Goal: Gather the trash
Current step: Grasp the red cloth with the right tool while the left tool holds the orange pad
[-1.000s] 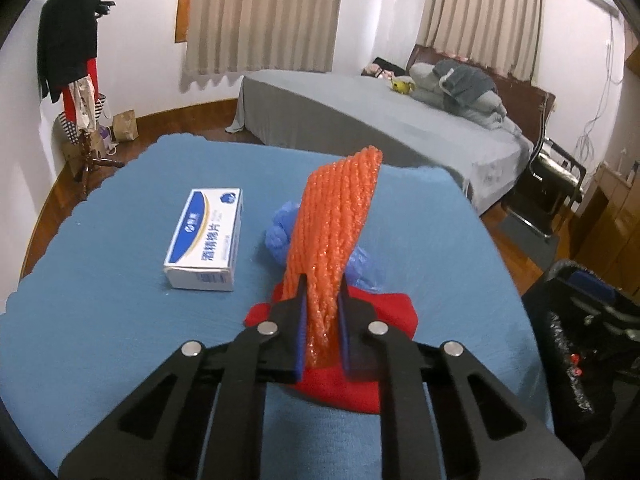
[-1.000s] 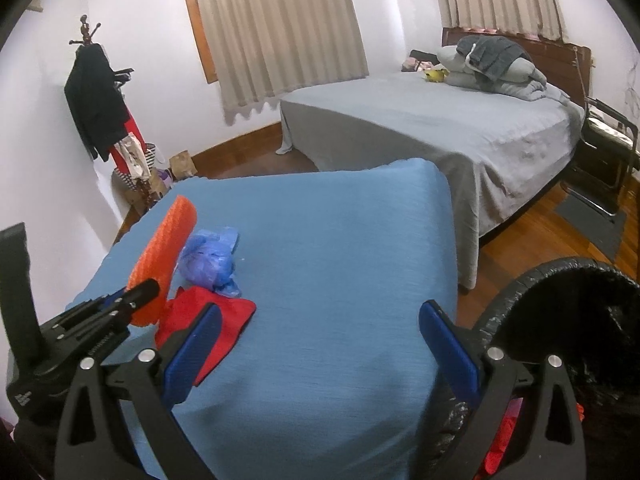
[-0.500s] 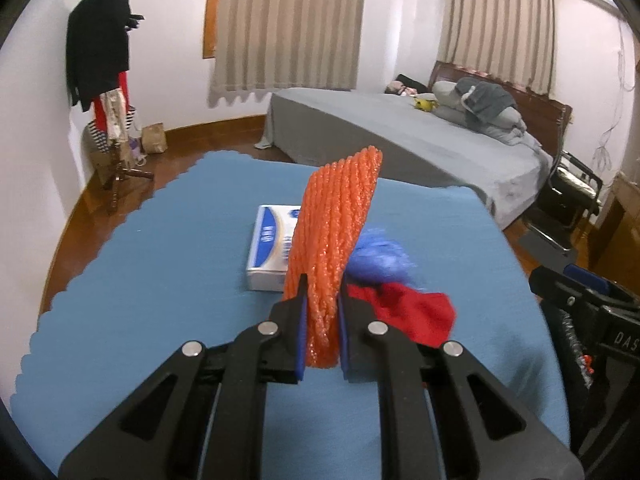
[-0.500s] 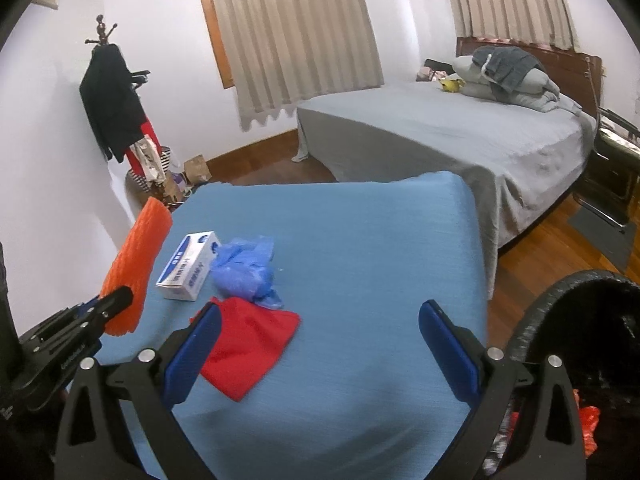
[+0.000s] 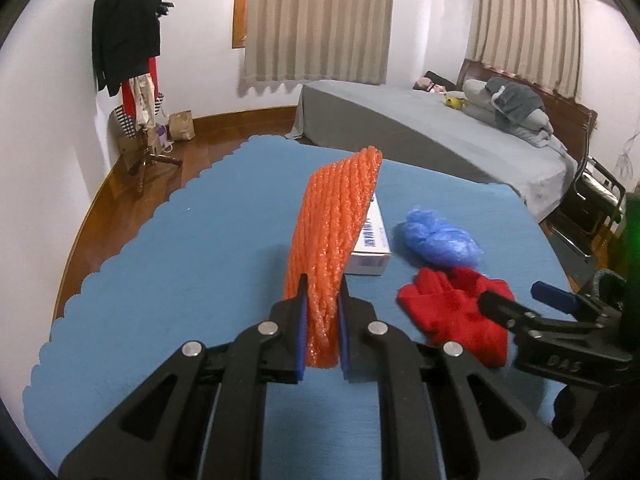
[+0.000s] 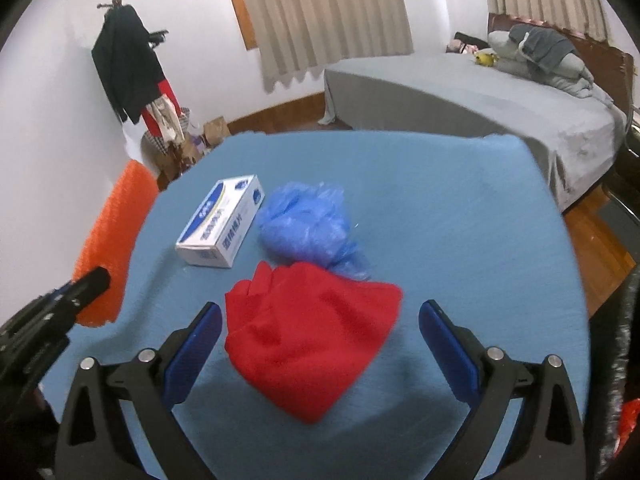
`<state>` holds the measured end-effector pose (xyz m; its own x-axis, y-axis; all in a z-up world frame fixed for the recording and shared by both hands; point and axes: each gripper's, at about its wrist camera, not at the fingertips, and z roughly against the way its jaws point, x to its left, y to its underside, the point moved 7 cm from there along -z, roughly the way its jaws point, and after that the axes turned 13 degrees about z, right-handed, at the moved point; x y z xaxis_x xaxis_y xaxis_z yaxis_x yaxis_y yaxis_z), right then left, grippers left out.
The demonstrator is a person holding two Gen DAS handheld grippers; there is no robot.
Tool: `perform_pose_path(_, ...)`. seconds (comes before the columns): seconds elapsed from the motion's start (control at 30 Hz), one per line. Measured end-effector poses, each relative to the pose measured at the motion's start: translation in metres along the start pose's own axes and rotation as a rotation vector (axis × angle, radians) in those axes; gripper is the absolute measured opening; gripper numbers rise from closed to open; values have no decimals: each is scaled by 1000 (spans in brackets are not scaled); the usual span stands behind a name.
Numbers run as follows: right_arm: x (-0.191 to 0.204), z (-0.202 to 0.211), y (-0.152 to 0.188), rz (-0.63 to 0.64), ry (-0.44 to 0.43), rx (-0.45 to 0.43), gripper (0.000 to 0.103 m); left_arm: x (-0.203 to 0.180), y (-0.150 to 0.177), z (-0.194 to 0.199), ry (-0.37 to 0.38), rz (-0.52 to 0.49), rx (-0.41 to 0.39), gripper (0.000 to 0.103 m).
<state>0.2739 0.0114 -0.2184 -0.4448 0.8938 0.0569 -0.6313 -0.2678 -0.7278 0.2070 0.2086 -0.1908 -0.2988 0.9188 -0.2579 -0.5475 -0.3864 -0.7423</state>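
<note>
The open right gripper (image 6: 320,344) has swung over the red cloth (image 6: 312,340), ready to grab; the left gripper (image 5: 323,304) still squeezes the orange foam net (image 5: 332,232).

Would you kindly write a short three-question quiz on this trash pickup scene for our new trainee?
1. True or false: the left hand-held gripper is shut on the orange foam net.
2. What lies between the open right hand-held gripper's fingers?
3. Which item touches the red cloth: A) white box, B) blue plastic bag?

Key: 1 true; 2 red cloth; 3 B.
</note>
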Motion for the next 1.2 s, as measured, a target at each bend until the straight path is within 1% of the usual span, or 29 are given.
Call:
perform_pose_path(0.23, 8, -24, 3, 2, 22, 59, 96, 10, 3, -5, -9, 13, 12, 11)
perform_pose_path(0.33, 11, -30, 4, 9, 25, 87, 90, 15, 4, -7, -12, 24, 17, 11)
perform_pose_path(0.4, 13, -30, 5, 23, 33, 90, 86, 17, 5, -8, -13, 30, 22, 11)
perform_pose_path(0.5, 16, -28, 6, 43, 28, 92, 69, 18, 5, -8, -13, 35, 26, 11)
perform_pose_path(0.53, 17, -27, 7, 50, 27, 93, 60, 18, 6, -8, -12, 37, 28, 11)
perform_pose_path(0.57, 17, -26, 8, 63, 33, 97, 53, 18, 7, -8, -12, 38, 29, 11)
perform_pose_path(0.6, 17, -24, 9, 70, 29, 98, 50, 18, 7, -8, -10, 39, 30, 11)
perform_pose_path(0.67, 17, -22, 10, 66, 2, 97, 37, 18, 7, -7, -6, 42, 31, 12)
perform_pose_path(0.77, 18, -17, 13, 78, -27, 94, 24, 16, 6, -7, 0, 41, 32, 12)
perform_pose_path(0.83, 18, -13, 14, 76, -45, 91, 21, 15, 5, -5, 5, 37, 29, 12)
perform_pose_path(0.93, 15, -1, 15, 69, -57, 75, 20, 12, 4, -1, 17, 30, 24, 12)
perform_pose_path(1.2, -3, 29, 11, 39, -54, 28, 20, -3, 5, 7, 45, 8, 22, 12)
